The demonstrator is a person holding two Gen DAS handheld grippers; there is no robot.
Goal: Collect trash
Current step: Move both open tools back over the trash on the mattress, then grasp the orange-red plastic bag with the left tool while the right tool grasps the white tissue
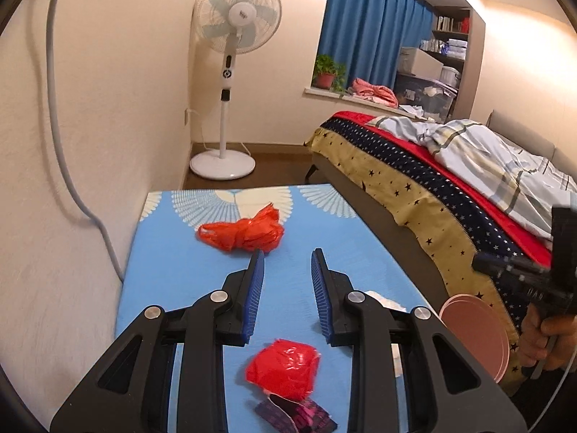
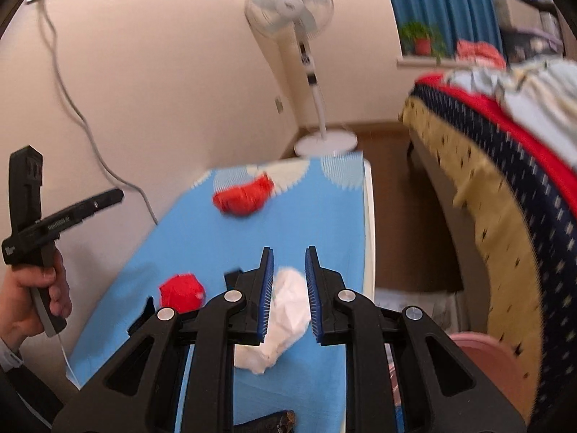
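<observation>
White tissue wad between the right gripper jaws, still lying on the blue worktop, pads either side and seemingly not yet pressing. Jaws narrowly parted, holding nothing. Left gripper jaws wider, also holding nothing, poised above the worktop with a red wrapper below and between them, close to the base. Dark packet just nearer than that wrapper. Orange bag beyond the left fingertips, slightly left, well apart from the other scraps. Pink bin off the worktop's right edge, right of both jaws, beside the bed.

Step in hand, by judgement: first pick, with the right side about to take the tissue. Next move: lower slightly so the pads straddle the wad's bulk, squeeze, lift, swing right over the bin, release. Soft paper likely to crush and slip if caught only at its edge. Red wrapper, packet and bag still to gather afterwards.
</observation>
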